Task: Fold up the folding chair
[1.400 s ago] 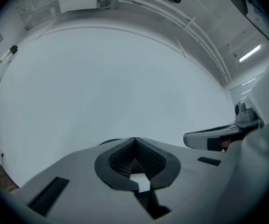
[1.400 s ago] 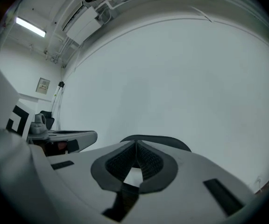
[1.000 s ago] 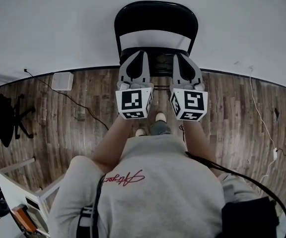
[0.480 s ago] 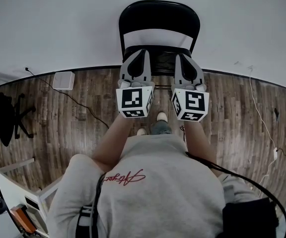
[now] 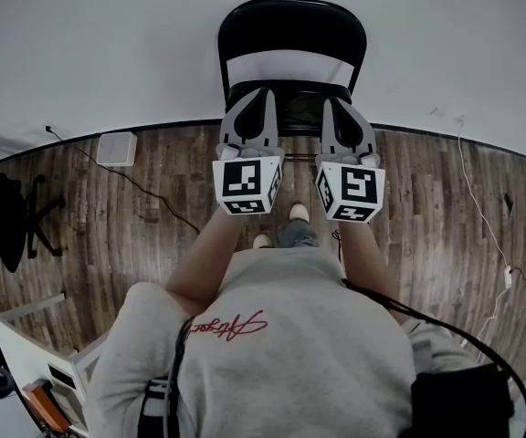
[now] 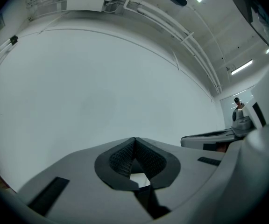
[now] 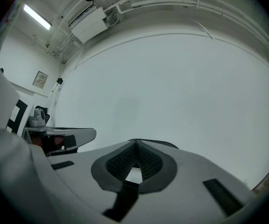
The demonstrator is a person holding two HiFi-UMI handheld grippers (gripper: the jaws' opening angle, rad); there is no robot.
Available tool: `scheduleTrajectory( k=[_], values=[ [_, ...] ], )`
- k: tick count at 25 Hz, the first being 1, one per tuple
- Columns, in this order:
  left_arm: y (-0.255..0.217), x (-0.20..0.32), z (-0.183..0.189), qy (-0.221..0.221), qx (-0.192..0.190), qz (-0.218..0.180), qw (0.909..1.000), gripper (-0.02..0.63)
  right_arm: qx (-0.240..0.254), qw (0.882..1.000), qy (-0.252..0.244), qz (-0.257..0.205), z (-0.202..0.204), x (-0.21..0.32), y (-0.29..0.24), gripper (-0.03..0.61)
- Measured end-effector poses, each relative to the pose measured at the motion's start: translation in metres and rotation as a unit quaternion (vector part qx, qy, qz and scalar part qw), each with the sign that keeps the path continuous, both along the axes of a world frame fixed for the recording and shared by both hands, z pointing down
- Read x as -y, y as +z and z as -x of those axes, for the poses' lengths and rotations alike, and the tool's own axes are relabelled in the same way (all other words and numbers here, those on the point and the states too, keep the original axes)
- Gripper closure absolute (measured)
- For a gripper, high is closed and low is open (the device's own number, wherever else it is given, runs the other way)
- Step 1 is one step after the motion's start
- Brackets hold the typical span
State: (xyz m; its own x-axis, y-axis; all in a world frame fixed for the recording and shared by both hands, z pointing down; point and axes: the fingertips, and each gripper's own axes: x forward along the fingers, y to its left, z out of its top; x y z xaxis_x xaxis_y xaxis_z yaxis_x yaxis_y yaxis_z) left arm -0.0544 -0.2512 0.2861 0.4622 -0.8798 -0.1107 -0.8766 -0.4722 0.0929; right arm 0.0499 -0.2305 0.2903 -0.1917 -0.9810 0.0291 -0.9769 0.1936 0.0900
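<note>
Standing unfolded on the wood floor [image 5: 135, 217] against the white wall [image 5: 108, 44], the black folding chair [image 5: 292, 27] faces the person. The left gripper [image 5: 260, 94] and right gripper [image 5: 330, 102] hover side by side above its seat, each closed and empty.

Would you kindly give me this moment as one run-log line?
chair: unfolded, at wall | left gripper: jaws shut, empty | right gripper: jaws shut, empty | step: fold not begun
</note>
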Motion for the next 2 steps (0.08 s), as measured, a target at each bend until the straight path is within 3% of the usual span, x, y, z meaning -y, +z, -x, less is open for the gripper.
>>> scheduleTrajectory(
  k=[2],
  values=[
    [0.0003, 0.0000, -0.0002, 0.000, -0.001, 0.000, 1.0000, 0.600, 0.000, 1.000, 0.000, 0.000, -0.0001, -0.0004, 0.0005, 0.563]
  ],
)
